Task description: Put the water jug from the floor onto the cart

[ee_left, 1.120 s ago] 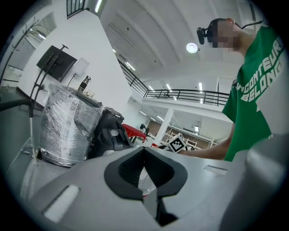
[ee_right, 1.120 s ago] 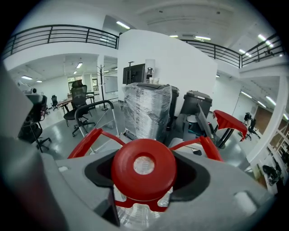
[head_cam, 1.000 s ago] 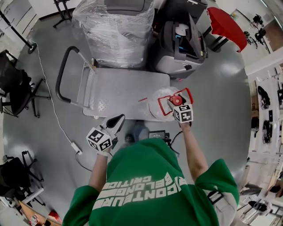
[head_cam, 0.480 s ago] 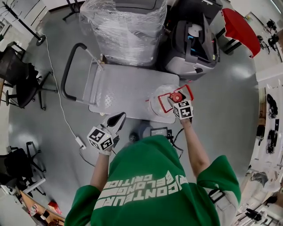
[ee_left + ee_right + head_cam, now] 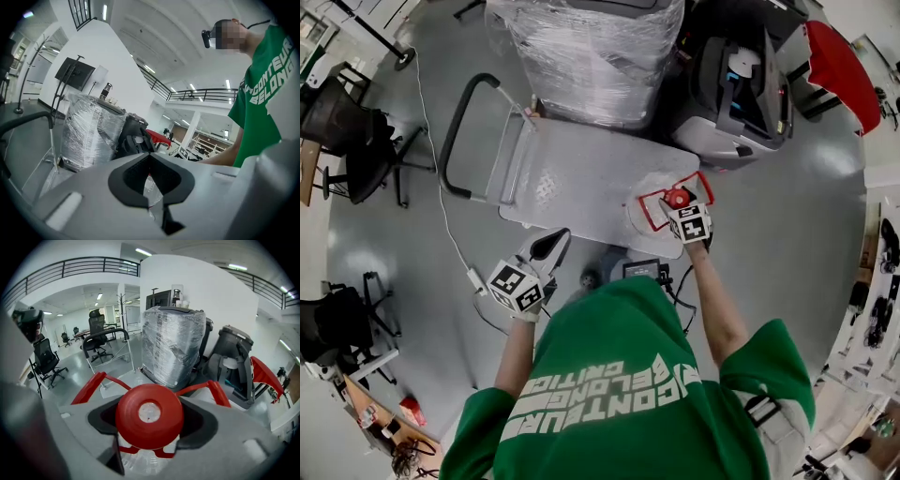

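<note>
The water jug [image 5: 649, 214] is clear plastic with a red cap [image 5: 676, 198] and a red handle frame. It is over the near right corner of the grey cart [image 5: 572, 178]; whether it rests on the deck I cannot tell. My right gripper [image 5: 682, 210] is shut on the jug's neck just under the cap [image 5: 149, 414], with the clear body [image 5: 143, 464] below the jaws. My left gripper [image 5: 550, 247] is off the cart's near edge, above the floor, shut and holding nothing. In the left gripper view its jaws [image 5: 151, 161] meet at the tips.
A plastic-wrapped pallet load [image 5: 591, 52] and a black and grey machine [image 5: 736, 89] stand behind the cart. The cart's black push handle [image 5: 457, 127] is at its left end. Office chairs [image 5: 356, 141] stand at the far left. A white cable [image 5: 441, 220] and a small device [image 5: 639, 271] lie on the floor.
The head view has shifted, so the cart sits more to the right in it. My right gripper still holds the jug over the cart's near right corner. My left gripper has barely moved.
</note>
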